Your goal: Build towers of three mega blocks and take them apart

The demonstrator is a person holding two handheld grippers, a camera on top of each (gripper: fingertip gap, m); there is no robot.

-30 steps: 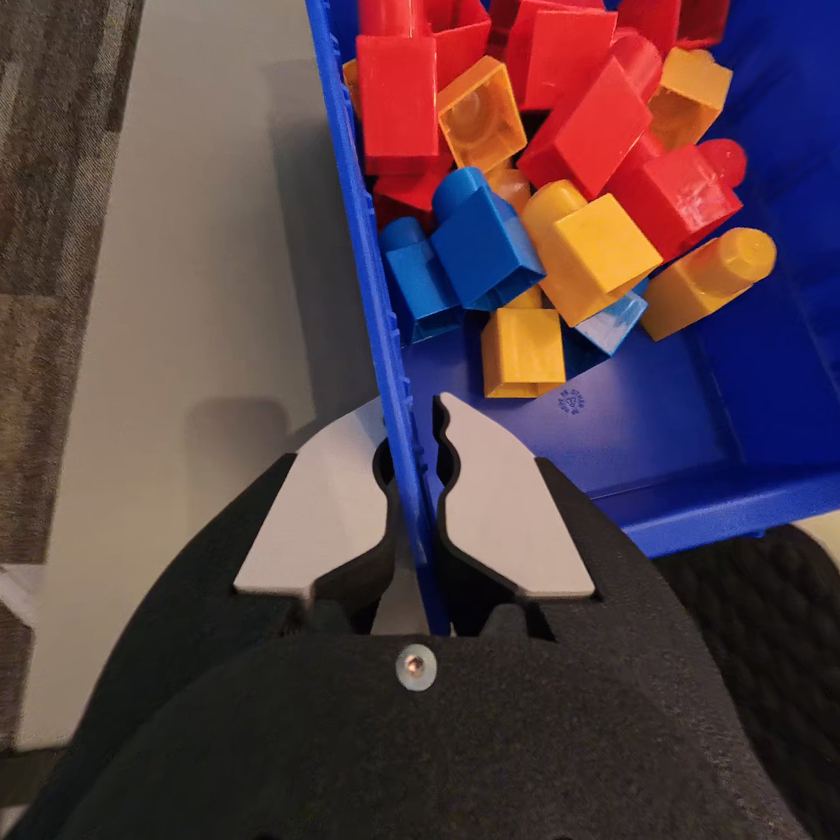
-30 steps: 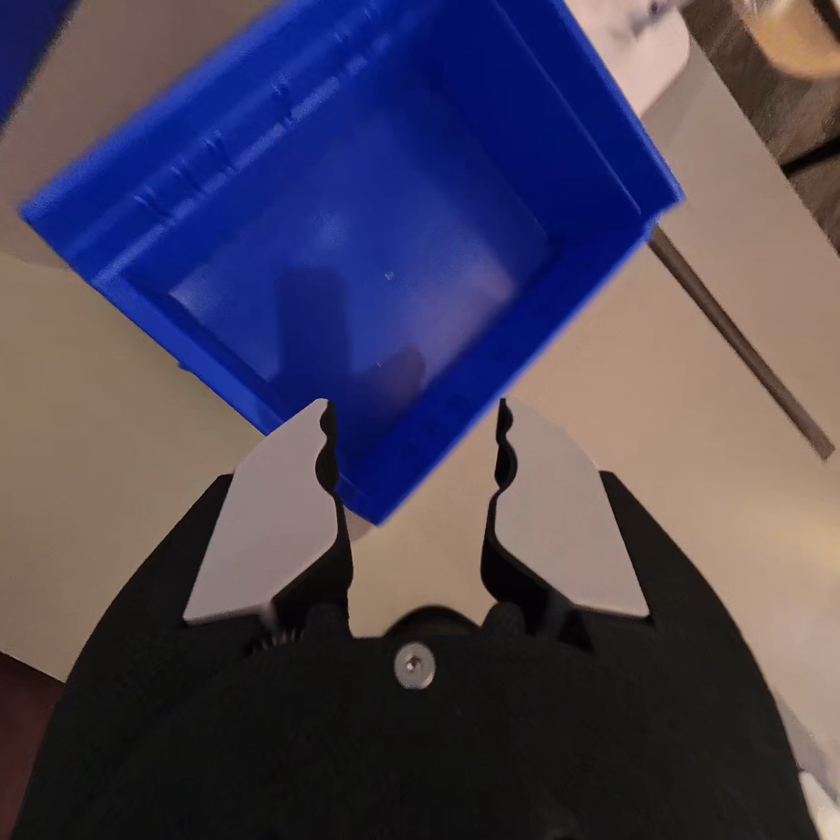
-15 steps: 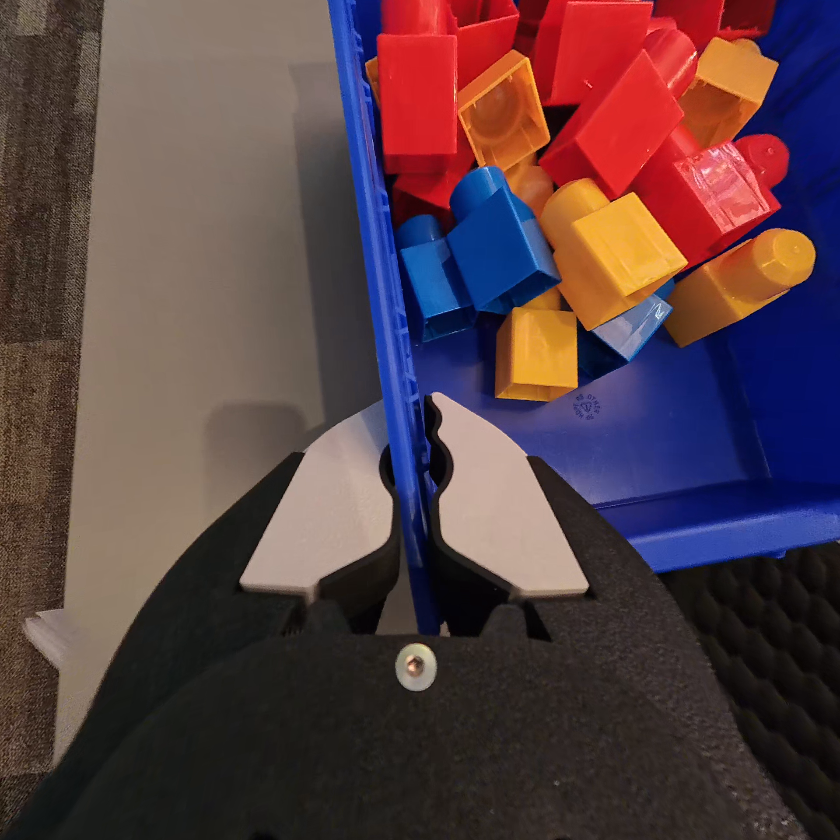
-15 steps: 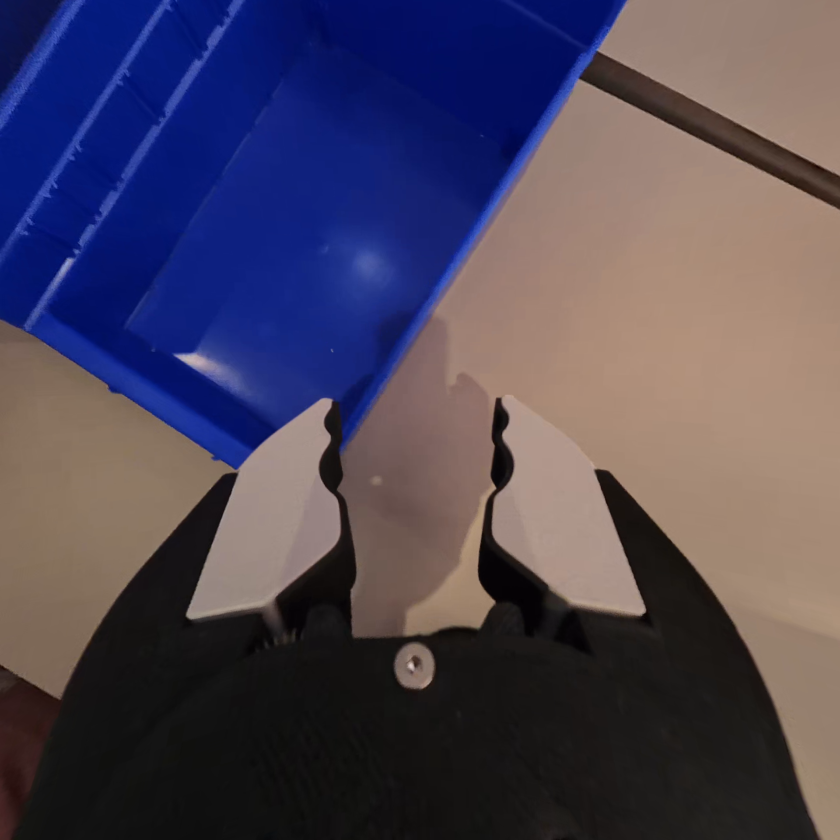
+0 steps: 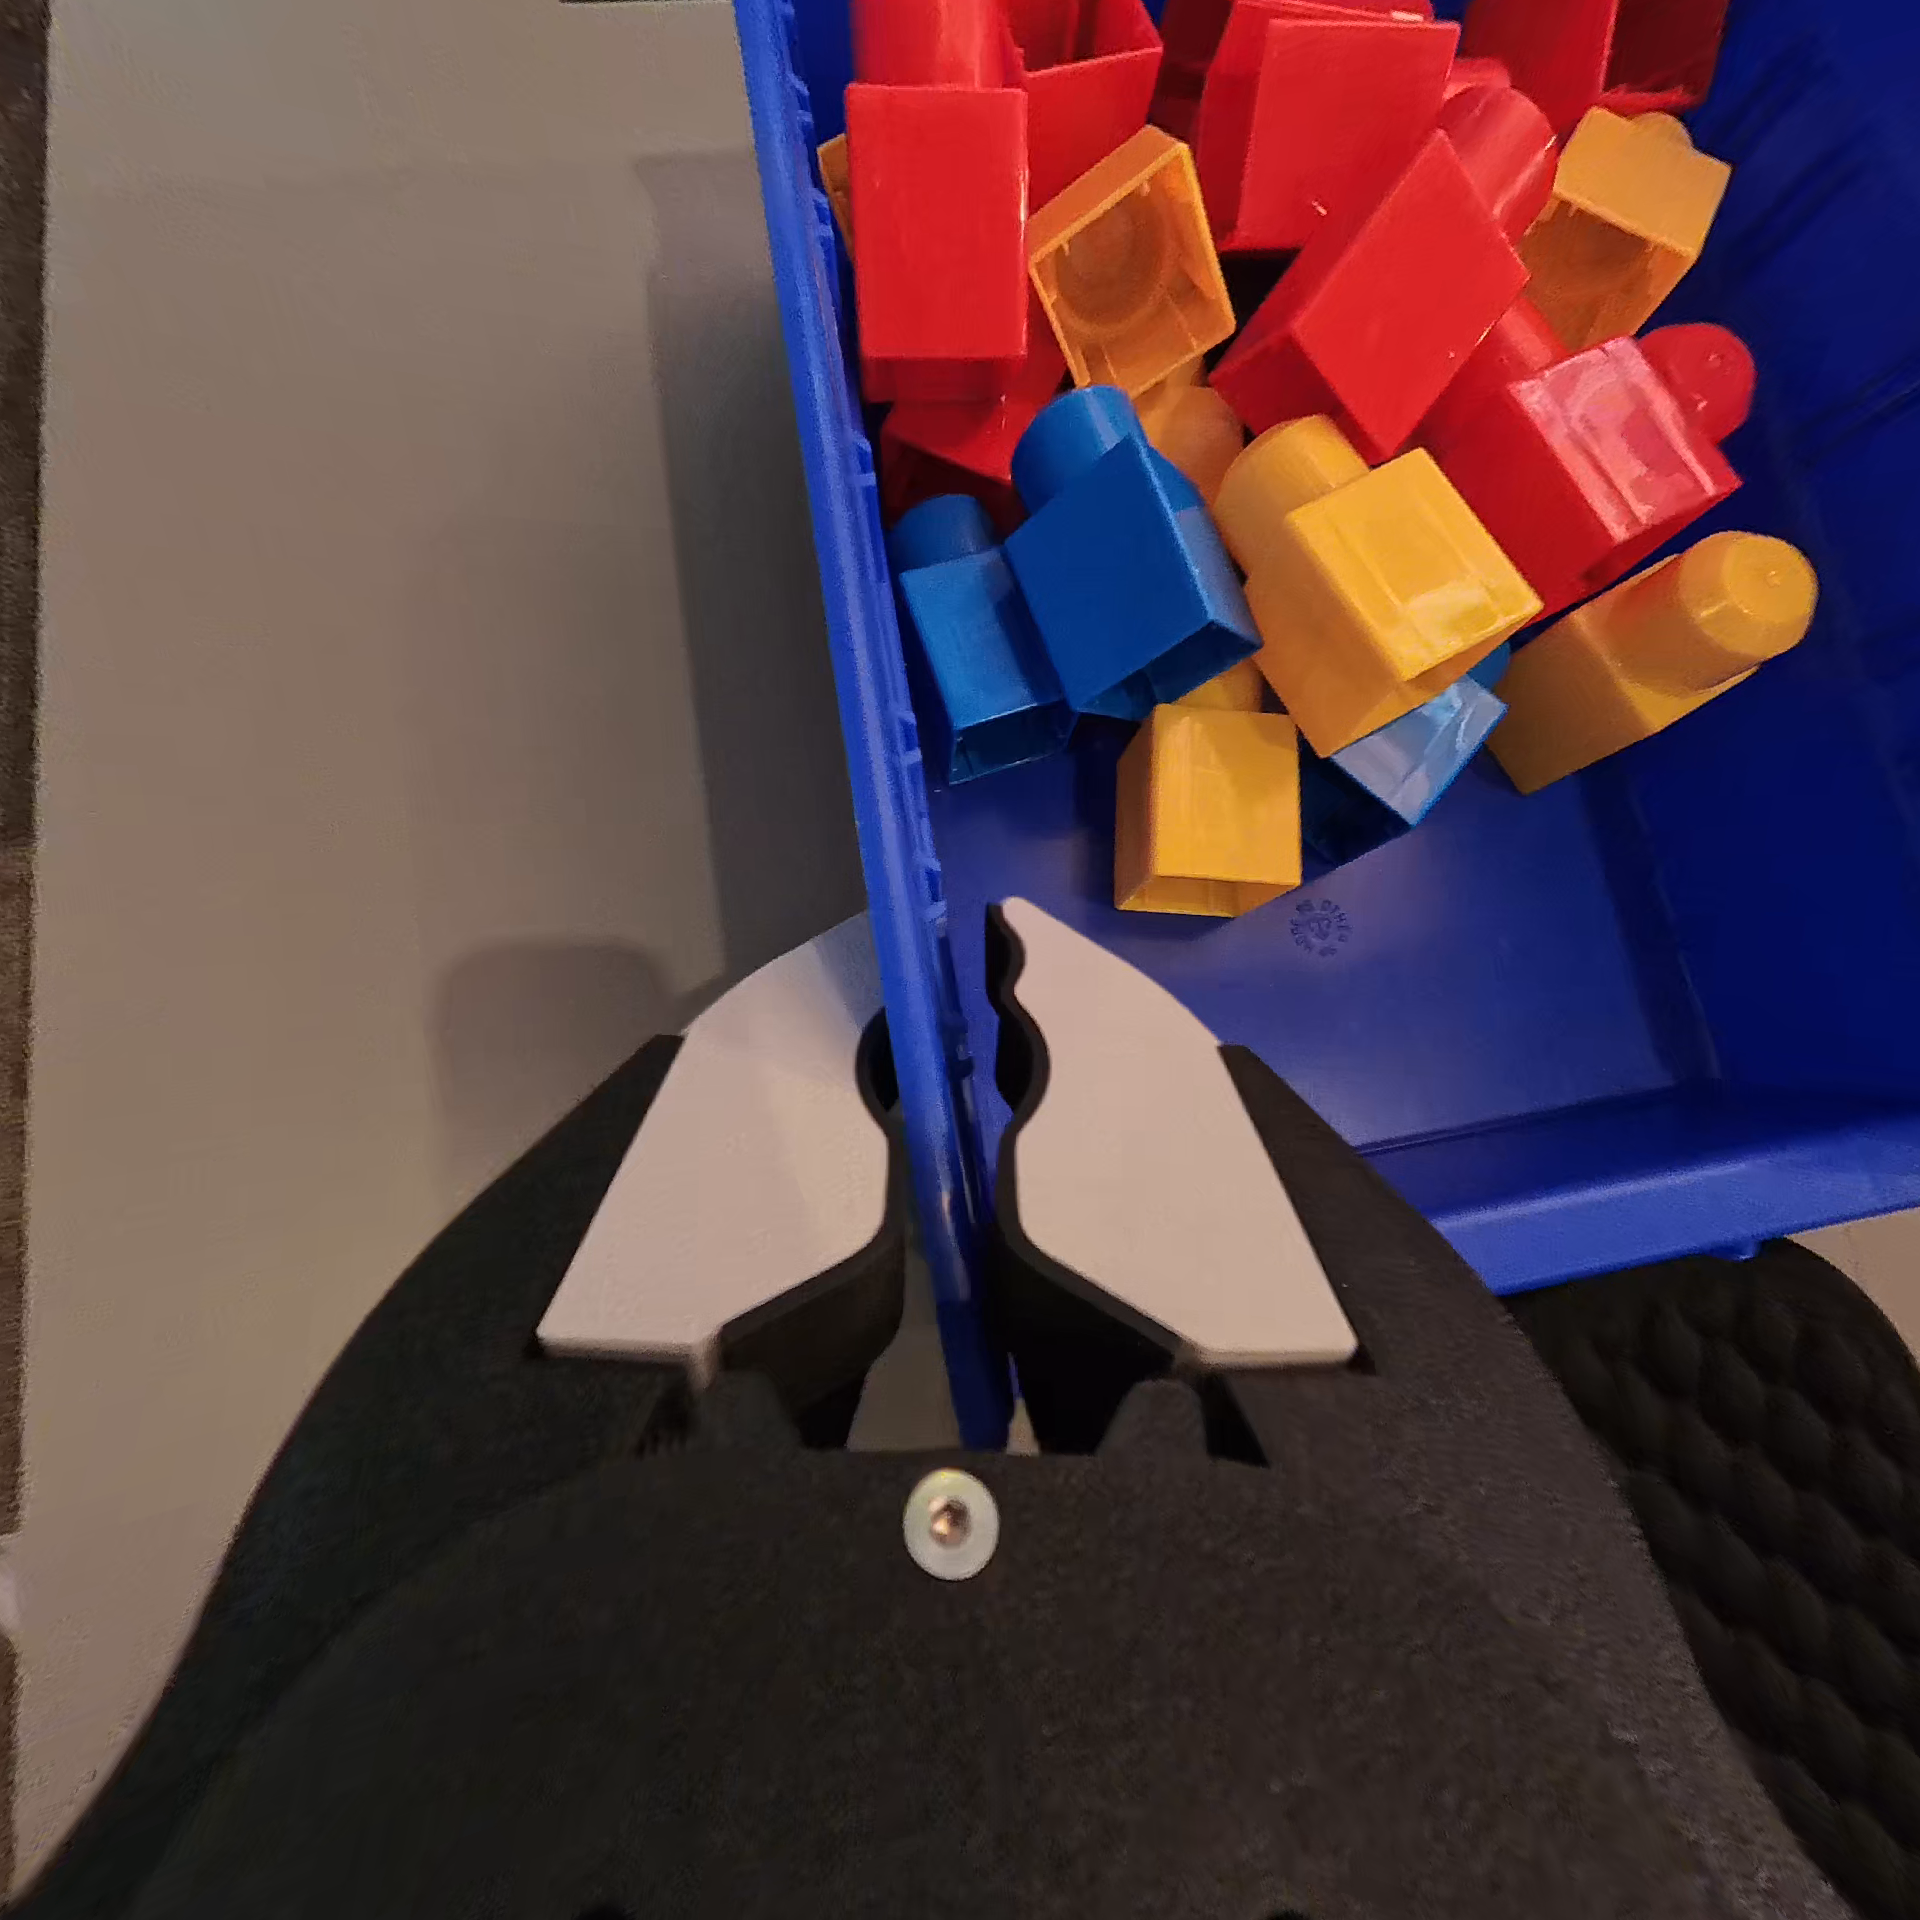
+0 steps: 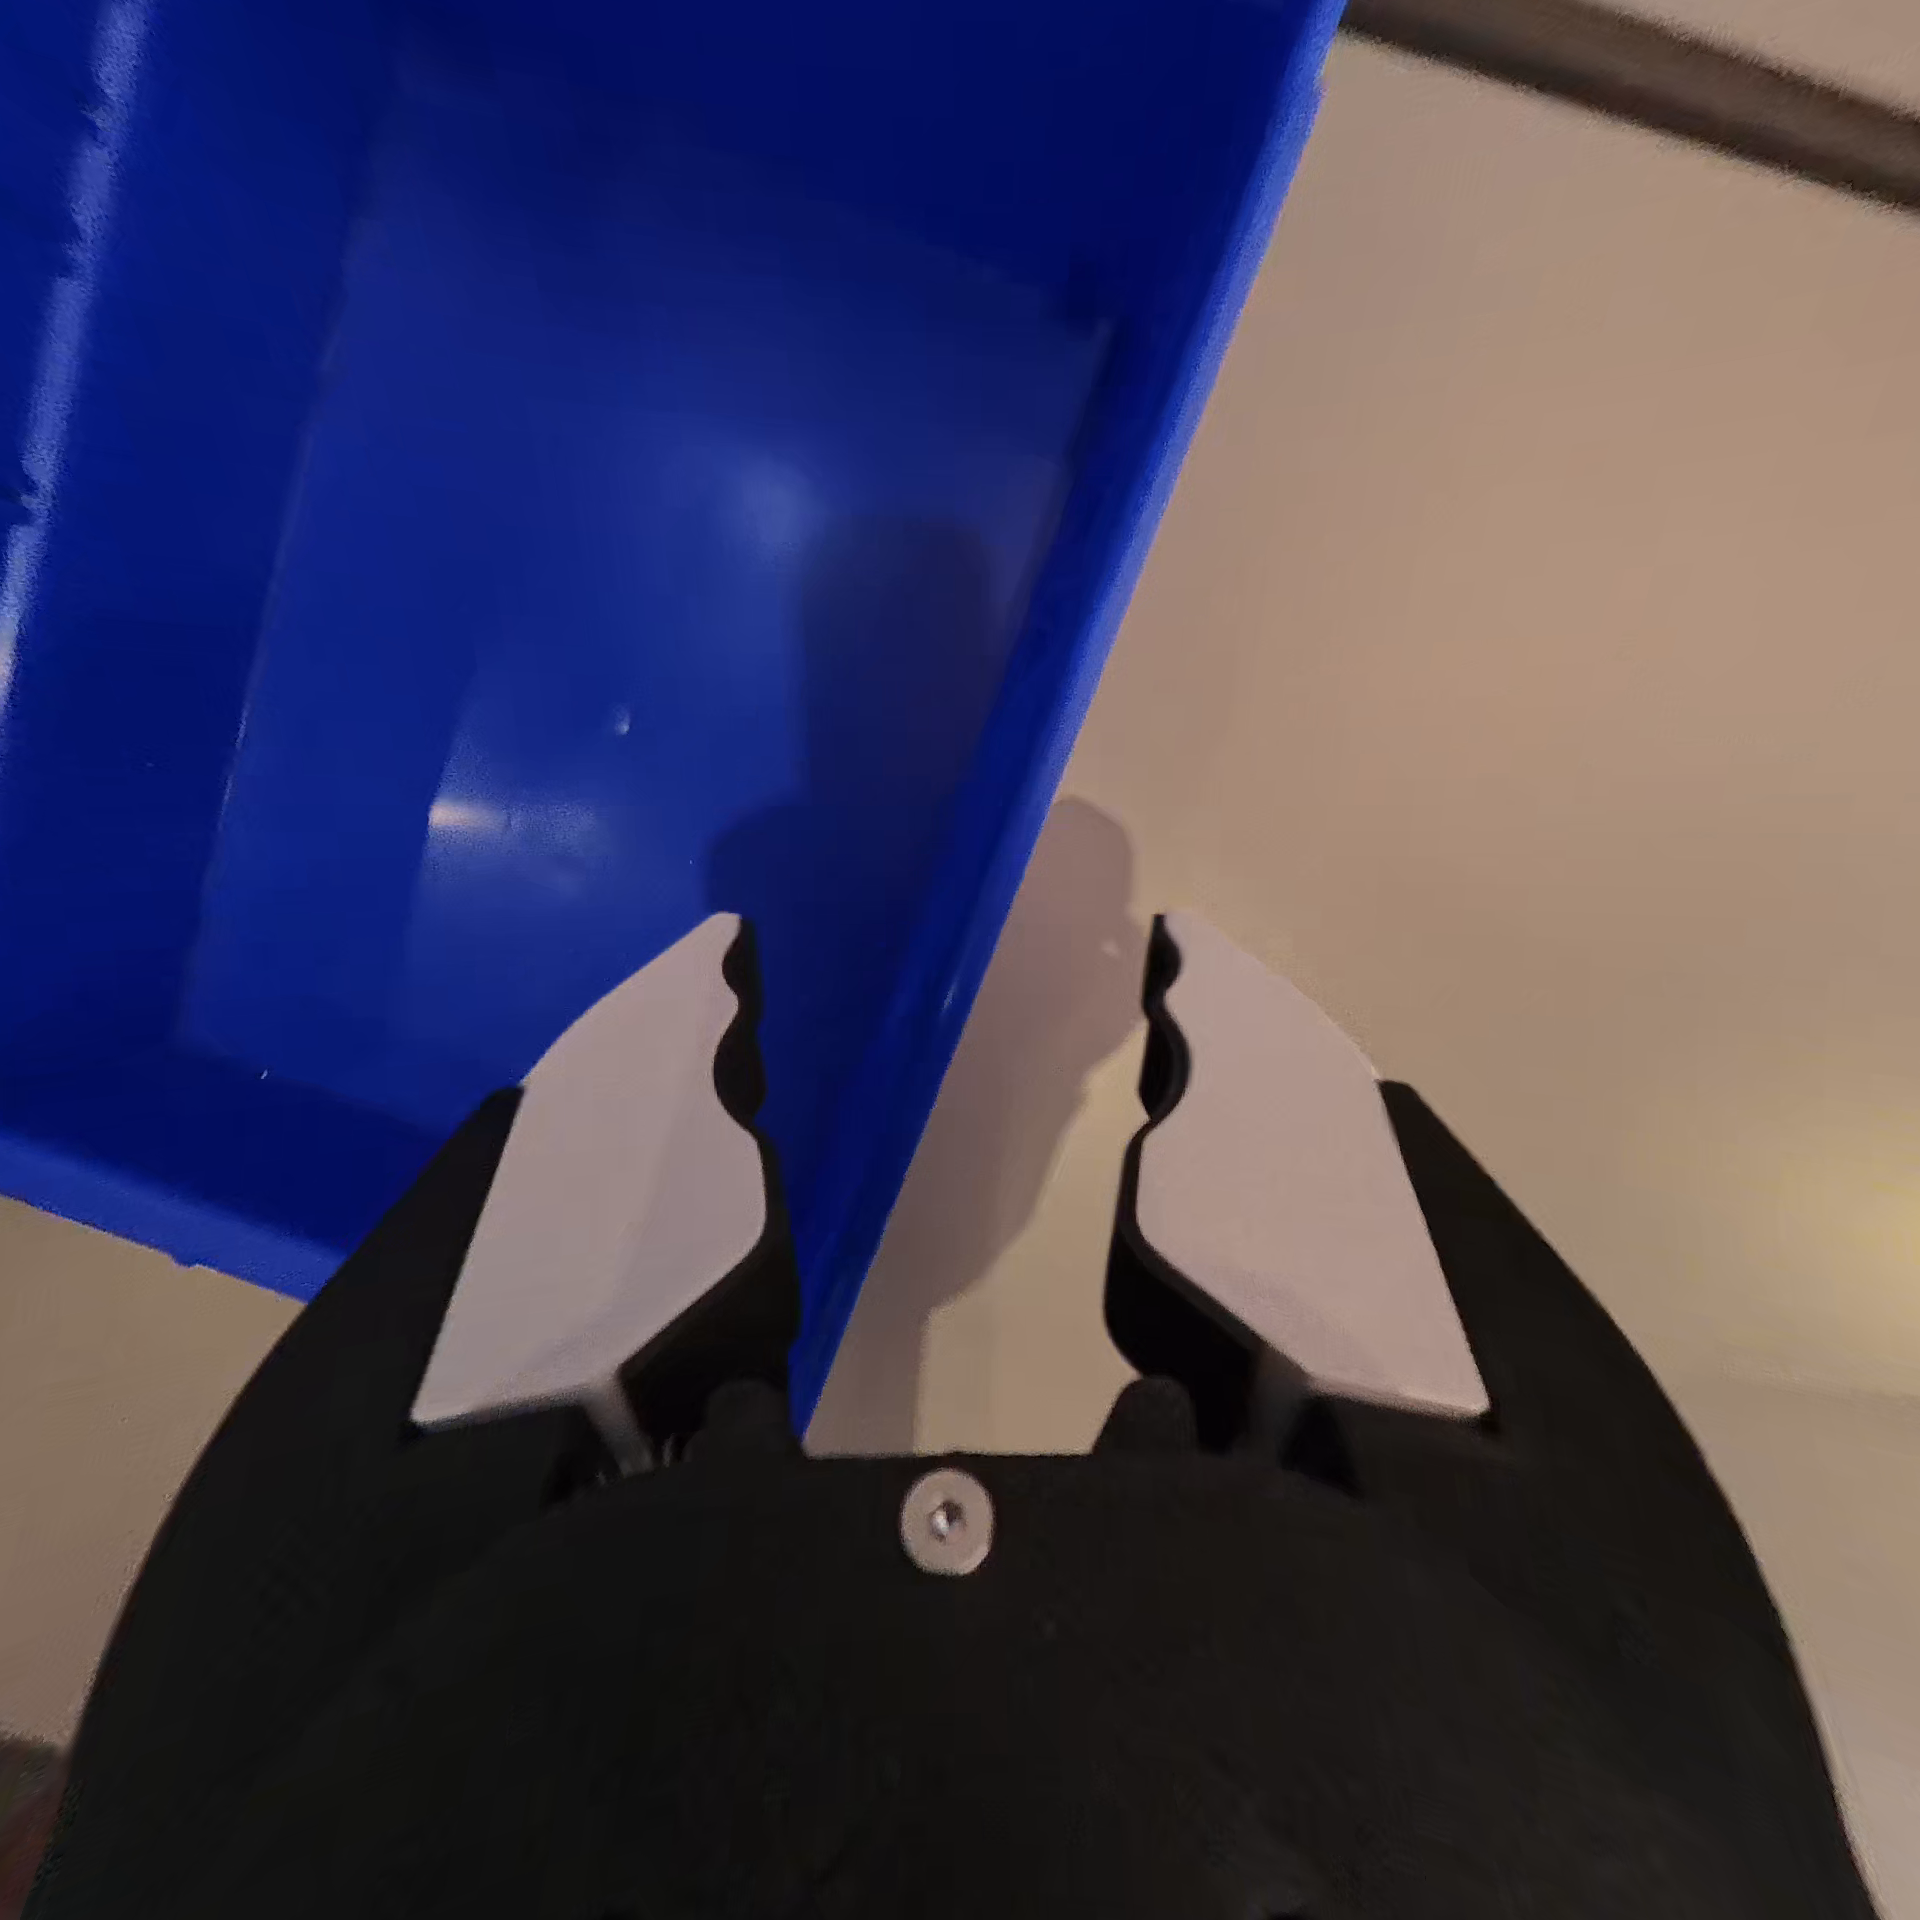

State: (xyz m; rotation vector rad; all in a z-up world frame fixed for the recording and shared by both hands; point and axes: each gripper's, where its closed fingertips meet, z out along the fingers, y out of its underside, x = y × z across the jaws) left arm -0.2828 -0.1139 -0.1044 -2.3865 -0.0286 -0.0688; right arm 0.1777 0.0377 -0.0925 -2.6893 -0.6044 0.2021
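Deep blue plastic bin with red blocks, yellow-orange blocks, lighter blue blocks. Second bin same deep blue, glossy floor. Beige-grey tabletop. Pale grey fingers on black gripper bodies. Dark mottled carpet.

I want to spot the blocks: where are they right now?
In the left wrist view, the blocks lie heaped in a blue bin, at its far end, right of the wall between the left gripper fingers.
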